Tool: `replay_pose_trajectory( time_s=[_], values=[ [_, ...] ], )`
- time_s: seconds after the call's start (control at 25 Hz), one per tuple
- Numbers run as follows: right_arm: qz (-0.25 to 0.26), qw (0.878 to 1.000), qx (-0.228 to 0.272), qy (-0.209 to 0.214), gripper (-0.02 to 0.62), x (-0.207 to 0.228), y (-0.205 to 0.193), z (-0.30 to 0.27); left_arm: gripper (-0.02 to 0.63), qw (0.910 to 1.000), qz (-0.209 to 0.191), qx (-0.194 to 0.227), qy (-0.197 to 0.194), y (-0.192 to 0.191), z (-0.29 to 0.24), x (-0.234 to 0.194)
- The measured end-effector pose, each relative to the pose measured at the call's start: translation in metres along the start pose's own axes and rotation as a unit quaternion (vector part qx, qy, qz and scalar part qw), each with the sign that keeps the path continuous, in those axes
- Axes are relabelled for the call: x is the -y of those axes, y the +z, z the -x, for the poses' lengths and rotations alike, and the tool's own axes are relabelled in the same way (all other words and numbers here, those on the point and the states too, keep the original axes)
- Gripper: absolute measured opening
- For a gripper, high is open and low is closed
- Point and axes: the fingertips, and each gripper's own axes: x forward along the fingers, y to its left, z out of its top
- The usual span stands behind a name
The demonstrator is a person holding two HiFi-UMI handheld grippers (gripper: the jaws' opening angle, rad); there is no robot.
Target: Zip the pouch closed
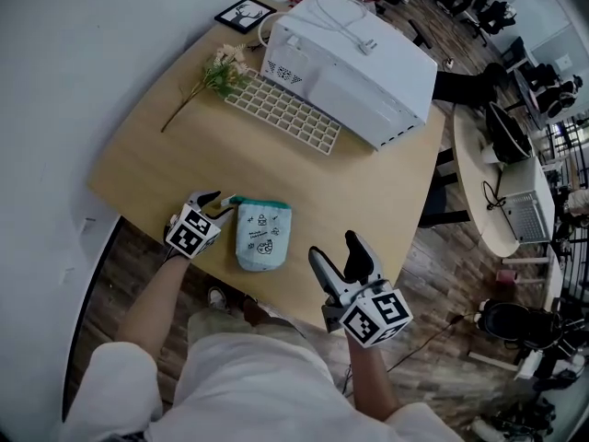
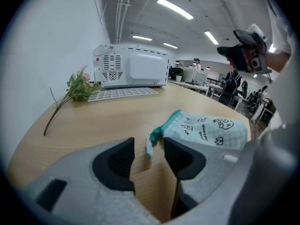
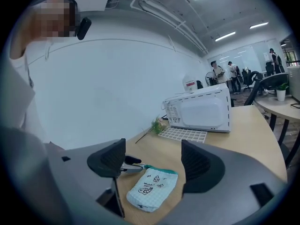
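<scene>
Pouch (image 1: 262, 236) lies just beside left gripper (image 1: 219, 205).

Left gripper (image 1: 221, 205) and right gripper (image 1: 333, 245) both have fingers apart.

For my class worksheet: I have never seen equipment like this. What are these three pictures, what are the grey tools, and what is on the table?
No robot: a person holds a gripper in each hand. One picture is from a camera on the person's head, looking down; the other two are from cameras on the grippers, looking along their fingers. On the wooden table lie a checked pouch, a white appliance, a white grid rack, a flower sprig and a framed picture. The left gripper is at the pouch's teal end, fingers apart, its small tab between them, unpinched. The right gripper is open and empty.
</scene>
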Motion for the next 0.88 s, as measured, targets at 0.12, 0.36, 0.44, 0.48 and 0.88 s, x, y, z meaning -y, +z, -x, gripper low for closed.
replay_pose_trajectory(
  time_s=[0.12,0.36,0.44,0.48,0.88],
  values=[
    [-0.001,1.0,-0.002,0.01,0.356,0.0,-0.004,-0.008,0.127,0.9997,-0.006,-0.019,0.01,-0.006,-0.009,-0.003],
    [0.002,0.999,-0.01,0.053,0.333,-0.001,-0.006,-0.019,0.028,0.9996,0.007,-0.026,0.007,-0.009,-0.013,0.0],
    [0.008,0.997,-0.01,0.076,0.302,-0.004,-0.004,-0.022,0.025,1.0,0.005,0.0,0.001,0.003,-0.002,0.002],
    [0.013,0.996,-0.009,0.084,0.302,-0.004,-0.002,-0.025,0.025,0.9999,-0.007,0.015,-0.004,0.012,0.005,0.004],
    [0.133,0.962,-0.066,0.23,0.268,-0.044,0.004,-0.057,0.023,0.9713,-0.178,0.135,-0.08,0.112,0.091,0.04]
  ],
)
